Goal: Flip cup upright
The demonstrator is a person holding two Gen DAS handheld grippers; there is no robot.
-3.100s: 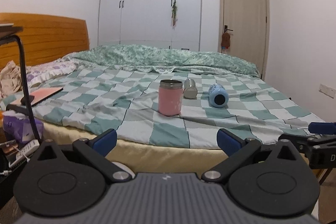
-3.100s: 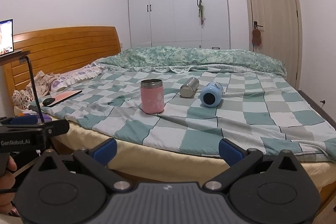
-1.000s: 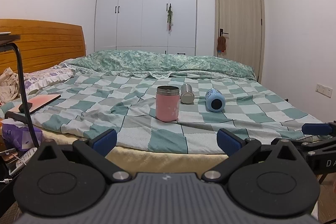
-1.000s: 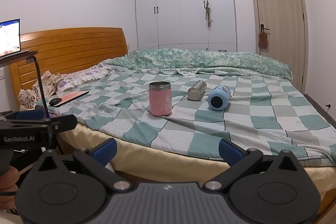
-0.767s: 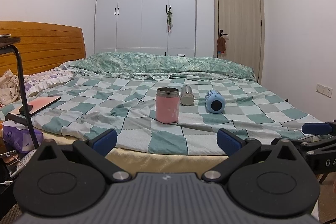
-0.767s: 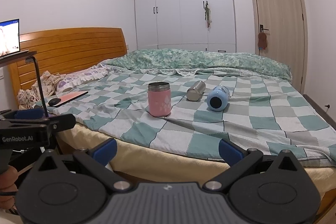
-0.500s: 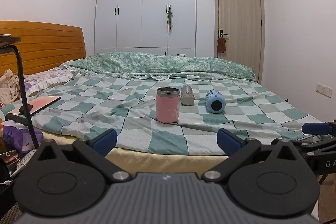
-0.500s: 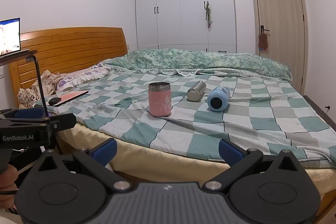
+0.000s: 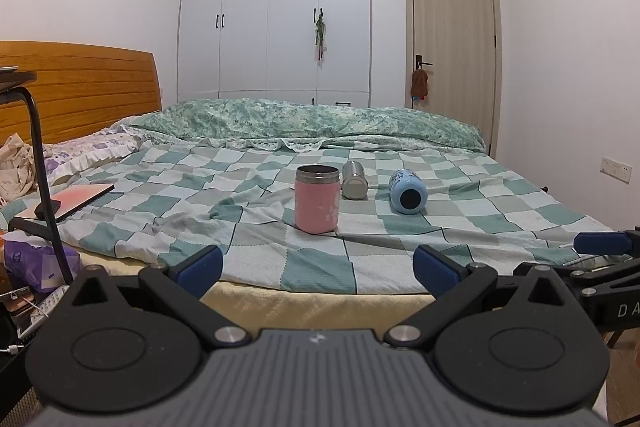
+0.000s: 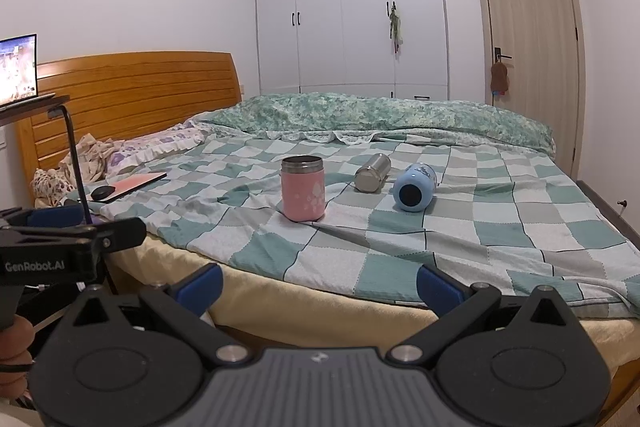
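Both claws are released, jaws spread wide with nothing between them. The left gripper (image 9: 318, 263) fills the bottom of its own view, its blue fingertips (image 9: 200, 264) low left and low right of centre, short of the bed's near edge. The right gripper (image 10: 318, 281) sits the same way at the bottom of its view.

On the checked green and white bedspread (image 9: 256, 251), mid-frame, stand and lie three vessels. The pink cup (image 9: 317, 198) is upright, steel rim up, just left of centre. Just right of it and further back, the steel cup (image 9: 354, 180) lies on its side, one round end towards the camera. Right of that, apart from it, the light blue bottle (image 9: 407, 191) also lies on its side, its dark round end facing the camera. In the right wrist view the same row reads pink cup (image 10: 303, 188), steel cup (image 10: 373, 172), blue bottle (image 10: 414, 187), all centre frame.

Against the view from three seconds back, the left camera now looks less steeply down at the bed: the cups sit slightly lower in its frame and more of the white wardrobe (image 9: 276, 7) shows above. The right view has swung a little leftward, so the cups appear further right. Over the last half second both views are nearly unchanged, and the three vessels lie as before

A laptop (image 10: 18, 69) glows at the left edge
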